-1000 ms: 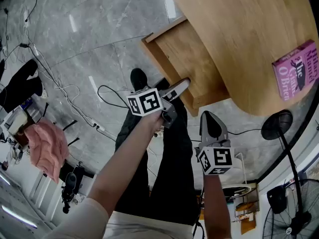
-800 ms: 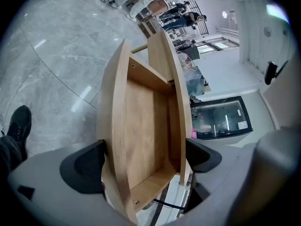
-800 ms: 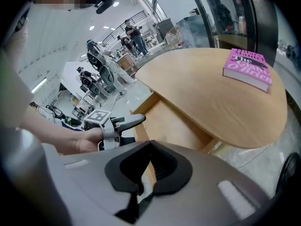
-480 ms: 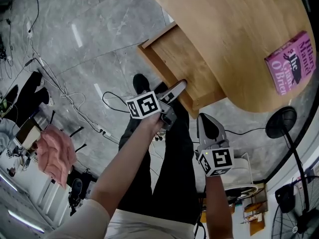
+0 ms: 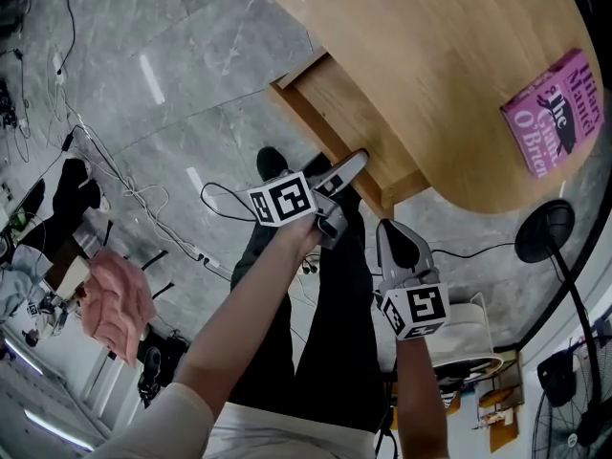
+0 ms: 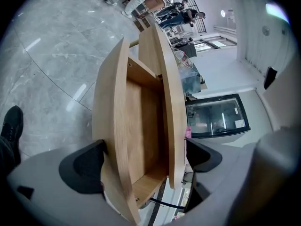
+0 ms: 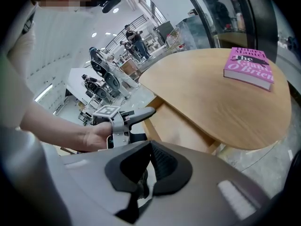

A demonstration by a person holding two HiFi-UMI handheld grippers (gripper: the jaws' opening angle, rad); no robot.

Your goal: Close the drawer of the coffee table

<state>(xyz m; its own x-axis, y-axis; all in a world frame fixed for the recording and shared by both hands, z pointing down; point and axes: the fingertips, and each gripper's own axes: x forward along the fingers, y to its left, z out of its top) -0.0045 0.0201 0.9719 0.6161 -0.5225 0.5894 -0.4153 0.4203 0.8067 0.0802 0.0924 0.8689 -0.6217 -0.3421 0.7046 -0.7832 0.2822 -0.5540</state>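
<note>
Drawer (image 5: 356, 122) slid slightly further under the rounded coffee table (image 5: 449, 65) — smooth pale wood, left gripper (image 6: 146, 160) spread wide astride its flat front panel, right gripper (image 7: 142, 182) clenched, empty, near the drawer's corner.

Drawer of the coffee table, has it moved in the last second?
Yes. The drawer has slid farther in under the tabletop; less of it sticks out.

A lab-like workroom: loose cables (image 5: 103, 163) over the grey tiled floor (image 5: 191, 65), office chairs (image 7: 106, 81) behind.
</note>
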